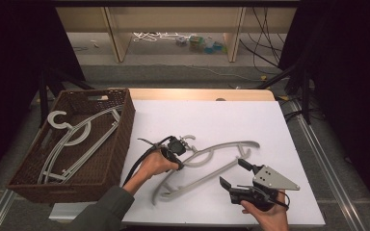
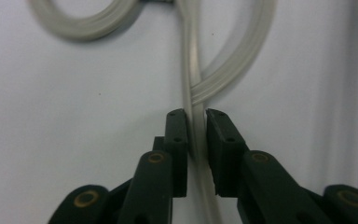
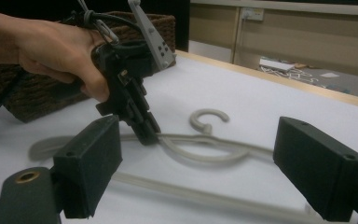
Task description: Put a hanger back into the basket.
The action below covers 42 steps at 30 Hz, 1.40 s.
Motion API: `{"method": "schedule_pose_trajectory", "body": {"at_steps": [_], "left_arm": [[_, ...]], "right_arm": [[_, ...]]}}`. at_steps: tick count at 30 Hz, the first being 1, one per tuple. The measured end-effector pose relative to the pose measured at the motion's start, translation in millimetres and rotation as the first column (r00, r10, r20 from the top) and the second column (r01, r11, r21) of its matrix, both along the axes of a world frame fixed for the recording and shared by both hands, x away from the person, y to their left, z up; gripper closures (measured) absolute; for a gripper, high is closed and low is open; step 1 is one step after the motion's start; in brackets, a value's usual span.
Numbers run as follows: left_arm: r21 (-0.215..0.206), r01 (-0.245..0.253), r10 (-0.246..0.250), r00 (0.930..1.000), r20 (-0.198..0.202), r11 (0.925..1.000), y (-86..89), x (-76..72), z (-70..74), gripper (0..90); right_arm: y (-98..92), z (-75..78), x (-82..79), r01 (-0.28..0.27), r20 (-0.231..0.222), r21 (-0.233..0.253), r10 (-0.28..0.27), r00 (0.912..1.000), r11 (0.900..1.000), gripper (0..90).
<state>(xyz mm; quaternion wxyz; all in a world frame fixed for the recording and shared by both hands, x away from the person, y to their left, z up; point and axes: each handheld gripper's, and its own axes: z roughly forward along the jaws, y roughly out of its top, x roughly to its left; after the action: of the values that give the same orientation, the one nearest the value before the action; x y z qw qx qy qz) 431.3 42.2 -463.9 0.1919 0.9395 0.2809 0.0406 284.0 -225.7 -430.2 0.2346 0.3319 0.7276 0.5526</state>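
Left tongs (image 2: 196,140) pinching hanger (image 2: 193,84); right tongs (image 1: 231,174) agape nearby.

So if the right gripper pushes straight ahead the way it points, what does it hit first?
Probably the grey hanger on the table: its lower bar lies just ahead of the open right gripper. Beyond it is the left gripper, though depth is uncertain.

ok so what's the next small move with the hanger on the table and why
Probably lift it and carry it left to the basket. The left tool is shut on the hanger near its neck, another hanger already lies in the basket, and the right tool hangs open beside it.
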Motion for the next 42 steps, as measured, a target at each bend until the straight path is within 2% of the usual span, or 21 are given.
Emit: {"method": "schedule_pose_trajectory", "body": {"at_steps": [4, 5, 6, 7, 9, 11, 12, 15, 18, 24, 26, 29, 30, 31, 38, 40, 42], "left_arm": [[0.027, 0.025, -0.026, 0.9996, 0.01, 0.9993, -4.3, 0.6, 1.1, 81.5], [0.028, 0.028, -0.029, 0.9995, 0.015, 0.9992, -4.5, 1.0, 1.3, 81.5], [0.024, 0.031, -0.031, 0.9994, 0.016, 0.9992, -4.0, 1.6, 1.4, 81.6], [0.017, 0.029, -0.029, 0.9994, 0.019, 0.9994, -3.4, 2.2, 1.2, 81.6], [0.027, 0.032, -0.033, 0.9987, 0.039, 0.9991, -2.2, 4.0, 1.5, 81.6], [0.02, 0.031, -0.032, 0.9979, 0.057, 0.9993, -1.0, 4.5, 2.6, 81.7], [0.033, 0.047, -0.049, 0.9966, 0.067, 0.9984, 0.1, 5.6, 4.9, 81.7], [0.028, 0.032, -0.034, 0.9956, 0.087, 0.9991, 3.2, 5.7, 9.5, 81.7], [0.003, 0.018, -0.018, 0.9935, 0.112, 0.9998, 6.5, 5.7, 15.1, 81.7], [-0.047, 0.005, 0.002, 0.9889, 0.148, 0.9989, 13.7, 8.2, 35.4, 81.7], [-0.055, -0.009, 0.019, 0.9841, 0.176, 0.9984, 15.1, 9.6, 44.6, 81.6], [-0.089, -0.028, 0.044, 0.9826, 0.181, 0.9956, 17.4, 12.6, 55.1, 81.7], [-0.087, -0.039, 0.054, 0.9816, 0.183, 0.9955, 18.3, 14.2, 60.7, 81.7], [-0.092, -0.043, 0.059, 0.9803, 0.188, 0.9948, 18.7, 15.0, 63.6, 81.7], [-0.135, -0.039, 0.066, 0.9784, 0.196, 0.99, 28.3, 14.2, 94.2, 81.7], [-0.149, -0.048, 0.079, 0.9753, 0.206, 0.9876, 32.5, 14.1, 102.1, 81.6], [-0.171, -0.06, 0.097, 0.9716, 0.216, 0.9835, 37.9, 13.0, 112.2, 81.6]], "right_arm": [[-0.5, -0.7, 0.3, -0.006, -0.004, -0.005, 0.006, 1.0, 1.0, 16.2], [-1.3, 0.2, 0.1, -0.004, -0.009, -0.011, 0.004, 1.0, 1.0, 16.3], [0.2, -0.8, 1.1, -0.011, -0.001, 0.016, 0.011, 0.9999, 1.0, 16.2], [-0.3, -0.7, 1.0, -0.009, 0.001, 0.013, 0.009, 1.0, 1.0, 16.3], [-0.1, -1.7, 1.2, -0.009, 0.001, 0.016, 0.009, 1.0, 1.0, 16.2], [-0.5, -0.6, 1.0, -0.008, 0.001, 0.01, 0.008, 1.0, 1.0, 16.3], [-0.4, -0.5, 1.0, -0.009, 0.0, 0.014, 0.009, 1.0, 1.0, 16.3], [-1.3, -1.3, 1.3, -0.006, 0.0, 0.008, 0.006, 1.0, 1.0, 16.2], [-2.4, 0.0, 1.0, -0.005, -0.001, 0.002, 0.005, 1.0, 1.0, 16.2], [-1.4, -0.7, 1.2, -0.004, 0.004, 0.007, 0.004, 1.0, 1.0, 16.2], [-1.2, -1.4, 1.6, -0.008, 0.003, 0.008, 0.008, 1.0, 1.0, 16.2], [-1.4, 0.0, 0.9, 0.0, 0.002, 0.007, 0.0, 1.0, 1.0, 16.2], [-0.5, -1.1, 1.1, -0.011, 0.0, 0.019, 0.011, 0.9999, 1.0, 16.2], [-0.9, -1.1, 1.0, -0.01, 0.002, 0.008, 0.01, 0.9999, 1.0, 16.2], [-1.9, -0.8, 1.1, -0.005, 0.004, 0.005, 0.005, 1.0, 1.0, 16.2], [-0.8, -1.0, 1.2, -0.013, 0.0, 0.019, 0.013, 0.9999, 1.0, 16.2], [-0.9, -1.0, 0.8, -0.009, 0.002, 0.003, 0.009, 1.0, 1.0, 16.2]]}}
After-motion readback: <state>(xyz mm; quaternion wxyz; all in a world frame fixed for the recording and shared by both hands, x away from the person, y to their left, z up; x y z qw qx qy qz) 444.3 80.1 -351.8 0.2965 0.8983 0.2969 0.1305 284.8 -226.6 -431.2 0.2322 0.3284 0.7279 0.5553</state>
